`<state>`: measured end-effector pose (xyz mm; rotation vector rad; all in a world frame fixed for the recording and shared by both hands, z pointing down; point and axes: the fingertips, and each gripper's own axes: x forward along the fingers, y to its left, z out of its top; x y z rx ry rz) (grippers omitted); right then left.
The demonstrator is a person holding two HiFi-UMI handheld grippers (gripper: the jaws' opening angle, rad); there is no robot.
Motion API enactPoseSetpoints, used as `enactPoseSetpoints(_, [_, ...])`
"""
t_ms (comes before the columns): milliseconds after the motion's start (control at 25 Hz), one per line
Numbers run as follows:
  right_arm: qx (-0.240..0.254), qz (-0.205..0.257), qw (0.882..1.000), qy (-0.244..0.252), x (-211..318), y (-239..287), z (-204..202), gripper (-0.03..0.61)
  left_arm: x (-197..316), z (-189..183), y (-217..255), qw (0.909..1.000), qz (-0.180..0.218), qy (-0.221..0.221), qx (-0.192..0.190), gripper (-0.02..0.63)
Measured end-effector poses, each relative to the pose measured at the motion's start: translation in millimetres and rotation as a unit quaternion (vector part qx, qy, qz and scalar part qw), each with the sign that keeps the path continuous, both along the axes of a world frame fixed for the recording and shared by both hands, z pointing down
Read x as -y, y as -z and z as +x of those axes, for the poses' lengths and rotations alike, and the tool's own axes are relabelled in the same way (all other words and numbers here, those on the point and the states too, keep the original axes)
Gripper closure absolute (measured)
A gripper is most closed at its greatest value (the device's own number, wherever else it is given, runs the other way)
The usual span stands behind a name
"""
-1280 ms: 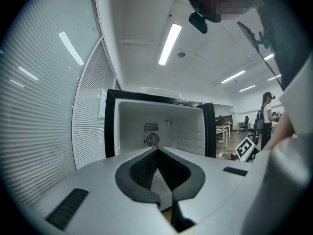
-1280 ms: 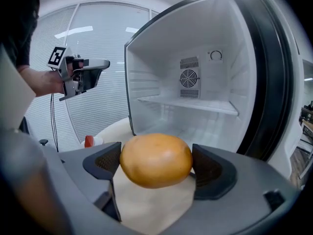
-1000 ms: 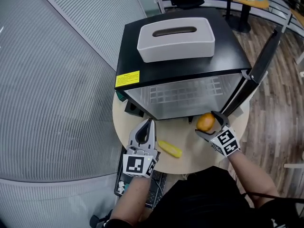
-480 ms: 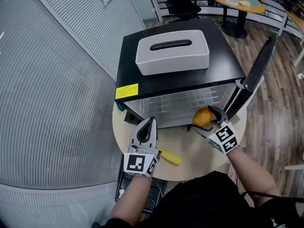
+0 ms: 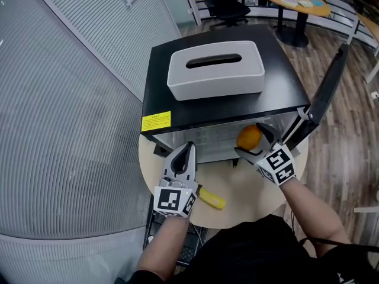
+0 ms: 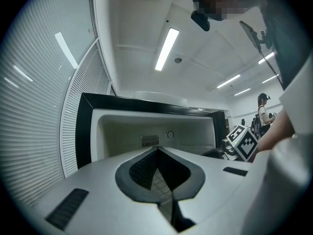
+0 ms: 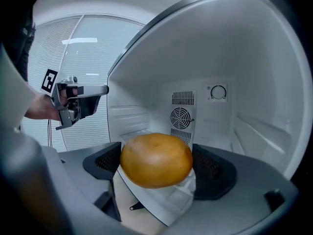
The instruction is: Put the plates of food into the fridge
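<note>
Your right tool (image 5: 256, 142) clamps a smooth, round orange fruit (image 7: 156, 159), held at the open fridge (image 5: 225, 93) straight ahead. Your left tool (image 5: 187, 149), jaws pressed together and empty, points at the fridge's white plastic interior.

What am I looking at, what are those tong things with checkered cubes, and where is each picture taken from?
Those are two-jaw tools, one in each of a person's hands. The head view looks down from a camera on the person's head; the other two cameras ride on the tools and look along their jaws. The right hand-held gripper is clamped on a round orange fruit at the mouth of an open black fridge. The left hand-held gripper is shut and empty. The fridge stands on a round table, where a yellow item lies. A white box sits on the fridge.
</note>
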<state>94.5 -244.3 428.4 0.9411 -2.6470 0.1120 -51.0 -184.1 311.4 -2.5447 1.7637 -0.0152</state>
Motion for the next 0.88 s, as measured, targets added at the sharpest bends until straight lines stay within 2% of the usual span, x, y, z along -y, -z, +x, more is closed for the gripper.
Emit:
enactPoseSetpoints(320, [0.014,-0.006,1.000,-0.021,31.3,-2.5,-7.7,0.135,18.1,4.5,-11.0,0.9999,-0.008,-0.009,0.009,0.609])
enactPoseSetpoints(880, [0.014,-0.025,0.997,-0.065,82.4,-13.7,-7.6,0.135,46.6,-2.8,-31.9,0.9994,-0.032,-0.008,-0.012,0.609])
